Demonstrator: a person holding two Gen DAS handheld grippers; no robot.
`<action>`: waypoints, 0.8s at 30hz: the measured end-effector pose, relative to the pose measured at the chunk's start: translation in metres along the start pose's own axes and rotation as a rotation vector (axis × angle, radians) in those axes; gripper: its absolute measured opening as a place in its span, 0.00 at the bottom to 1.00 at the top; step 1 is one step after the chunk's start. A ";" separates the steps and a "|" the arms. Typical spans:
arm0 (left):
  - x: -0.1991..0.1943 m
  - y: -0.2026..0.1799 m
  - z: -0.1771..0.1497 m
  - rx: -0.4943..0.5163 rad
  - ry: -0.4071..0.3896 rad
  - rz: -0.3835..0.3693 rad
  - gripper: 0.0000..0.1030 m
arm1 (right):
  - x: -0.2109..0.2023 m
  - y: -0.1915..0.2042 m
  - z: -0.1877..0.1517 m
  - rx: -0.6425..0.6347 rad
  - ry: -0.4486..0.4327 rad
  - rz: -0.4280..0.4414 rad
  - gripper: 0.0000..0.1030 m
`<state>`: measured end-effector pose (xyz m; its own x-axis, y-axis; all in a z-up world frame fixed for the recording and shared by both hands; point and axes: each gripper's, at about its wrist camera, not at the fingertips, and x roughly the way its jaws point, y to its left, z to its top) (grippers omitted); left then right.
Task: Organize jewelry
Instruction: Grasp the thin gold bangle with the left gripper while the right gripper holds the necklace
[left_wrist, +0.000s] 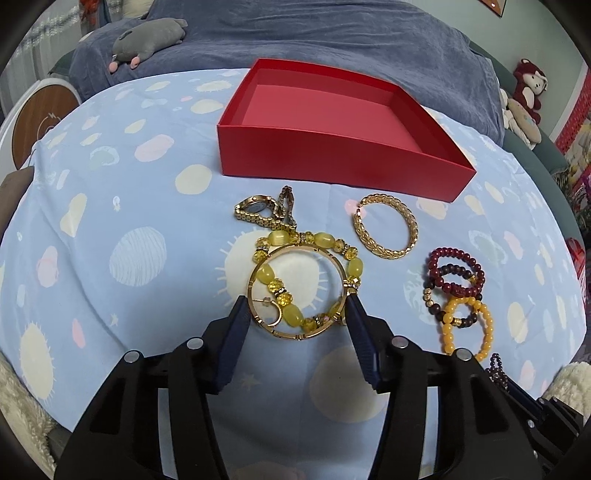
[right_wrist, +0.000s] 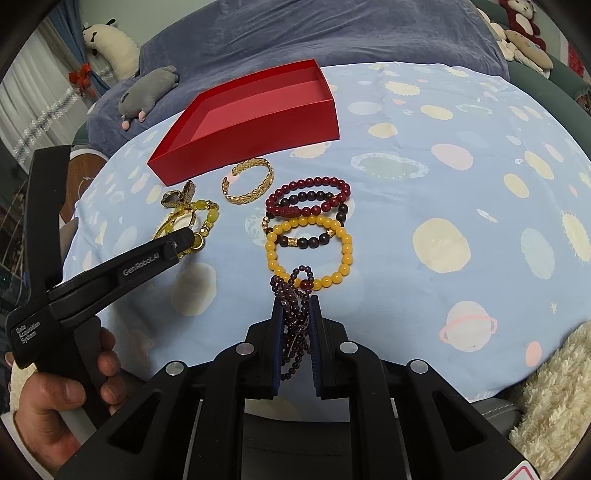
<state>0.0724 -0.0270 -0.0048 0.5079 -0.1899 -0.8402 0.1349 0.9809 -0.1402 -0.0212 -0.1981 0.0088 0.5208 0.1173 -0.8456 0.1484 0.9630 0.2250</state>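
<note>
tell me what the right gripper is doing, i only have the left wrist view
Observer: The right gripper is shut on a dark purple bead strand.
Operator: is the strand clear of the other bracelets
Observer: No, its far loop lies over the near edge of the orange bead bracelet.
Operator: where's the rest of it
Observer: Bunched between the fingers, trailing back toward the camera.

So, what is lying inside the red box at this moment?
The red box shows only its bare pink floor in both views. The near wall hides a strip of floor along the front, so something small lying there cannot be excluded.
</note>
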 end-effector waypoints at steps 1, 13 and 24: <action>-0.003 0.001 -0.001 -0.004 -0.003 -0.001 0.49 | 0.000 0.001 0.000 -0.001 -0.001 0.000 0.12; -0.037 0.011 0.007 -0.036 -0.026 -0.060 0.06 | -0.014 0.006 0.011 -0.012 -0.039 0.034 0.12; -0.032 0.033 -0.009 -0.080 -0.020 -0.034 0.57 | -0.009 0.002 0.008 -0.003 -0.023 0.026 0.11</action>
<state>0.0534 0.0117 0.0125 0.5211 -0.2234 -0.8238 0.0844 0.9739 -0.2107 -0.0184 -0.1993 0.0207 0.5438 0.1366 -0.8280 0.1319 0.9605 0.2451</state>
